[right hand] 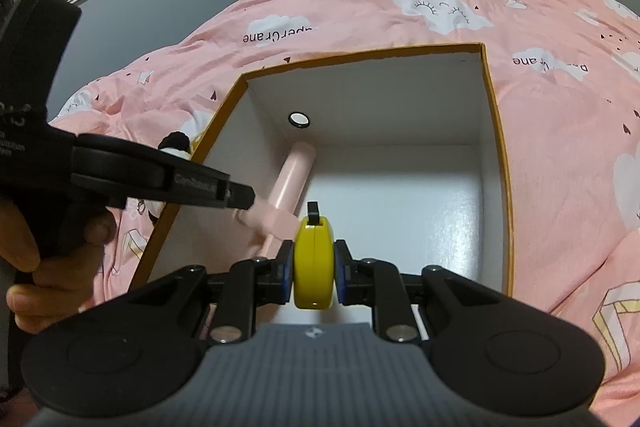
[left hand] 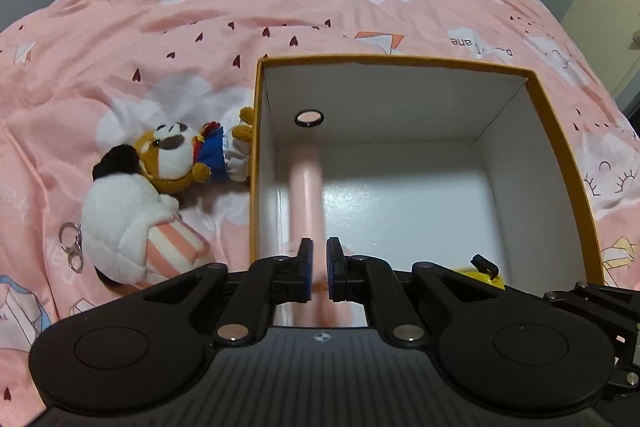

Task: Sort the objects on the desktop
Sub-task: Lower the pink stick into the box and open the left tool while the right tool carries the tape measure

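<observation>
From my left wrist camera, the left gripper (left hand: 319, 269) sits over the near-left part of the box (left hand: 558, 131), an open white-lined carton with a mustard rim lying on the pink quilt (left hand: 240, 7). Its fingers are narrowed onto a blurred pink tube-shaped object (left hand: 306, 187) that runs away from me toward the far-left corner of the box; I see the grip only partly, but the pads close against it. Left of the box, on the quilt, lie a brown-and-white plush dog (left hand: 180, 155) touching the box wall and a white plush (left hand: 124, 223) with a striped pink part and a metal key ring (left hand: 71, 243).

From my right wrist camera, the right gripper (right hand: 313, 273) clamps a yellow disc-shaped object (right hand: 313, 263) edge-on between its blue pads, above the near part of the box (right hand: 496, 131). The left gripper (right hand: 240, 197) reaches in from the left, holding the pink object (right hand: 294, 171) inside the box. The left hand (right hand: 44, 259) grips its handle.
</observation>
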The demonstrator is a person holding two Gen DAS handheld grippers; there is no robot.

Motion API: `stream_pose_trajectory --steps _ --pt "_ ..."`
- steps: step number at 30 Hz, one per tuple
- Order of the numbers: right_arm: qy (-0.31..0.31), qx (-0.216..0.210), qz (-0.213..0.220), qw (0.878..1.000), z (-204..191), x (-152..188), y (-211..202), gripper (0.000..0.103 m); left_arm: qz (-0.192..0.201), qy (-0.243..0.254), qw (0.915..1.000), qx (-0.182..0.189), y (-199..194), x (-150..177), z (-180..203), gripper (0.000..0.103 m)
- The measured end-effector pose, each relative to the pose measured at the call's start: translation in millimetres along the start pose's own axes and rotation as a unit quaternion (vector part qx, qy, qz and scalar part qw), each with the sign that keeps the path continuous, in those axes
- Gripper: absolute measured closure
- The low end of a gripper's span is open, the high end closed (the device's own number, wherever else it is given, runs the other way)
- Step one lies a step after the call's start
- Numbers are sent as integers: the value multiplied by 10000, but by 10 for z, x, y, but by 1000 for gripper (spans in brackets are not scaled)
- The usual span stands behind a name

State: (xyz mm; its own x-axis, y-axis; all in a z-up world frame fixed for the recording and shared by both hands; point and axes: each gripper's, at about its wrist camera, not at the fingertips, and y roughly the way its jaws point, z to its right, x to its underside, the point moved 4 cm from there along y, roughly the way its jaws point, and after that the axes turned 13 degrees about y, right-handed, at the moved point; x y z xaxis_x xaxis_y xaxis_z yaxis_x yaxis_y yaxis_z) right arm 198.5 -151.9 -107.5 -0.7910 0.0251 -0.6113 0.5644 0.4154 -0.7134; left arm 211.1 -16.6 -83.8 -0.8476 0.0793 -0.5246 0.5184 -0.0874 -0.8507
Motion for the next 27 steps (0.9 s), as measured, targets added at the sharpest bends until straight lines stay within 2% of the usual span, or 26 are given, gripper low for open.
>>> stream_pose_trajectory --steps 3,7,12,16,21,27 --pt "8 2 -32 10000 -1 2 3 82 89 -90 9998 141 -91 1 -68 95" --pt "-52 -13 -99 9999 -29 -21 22 82 561 -200 9978 297 -393 17 -224 95" --pt "-90 -153 -273 9995 -142 -119 155 82 789 -517 9955 67 -655 141 -501 95" --pt "71 39 -569 9983 -193 -188 391 82 709 -780 9943 152 -671 290 -675 95" --pt "93 421 -868 9953 -214 -163 660 82 531 -968 9925 523 -546 508 -716 95" --pt "447 477 -1050 9923 -238 -118 736 82 485 -1022 9900 840 -455 618 -695 95"
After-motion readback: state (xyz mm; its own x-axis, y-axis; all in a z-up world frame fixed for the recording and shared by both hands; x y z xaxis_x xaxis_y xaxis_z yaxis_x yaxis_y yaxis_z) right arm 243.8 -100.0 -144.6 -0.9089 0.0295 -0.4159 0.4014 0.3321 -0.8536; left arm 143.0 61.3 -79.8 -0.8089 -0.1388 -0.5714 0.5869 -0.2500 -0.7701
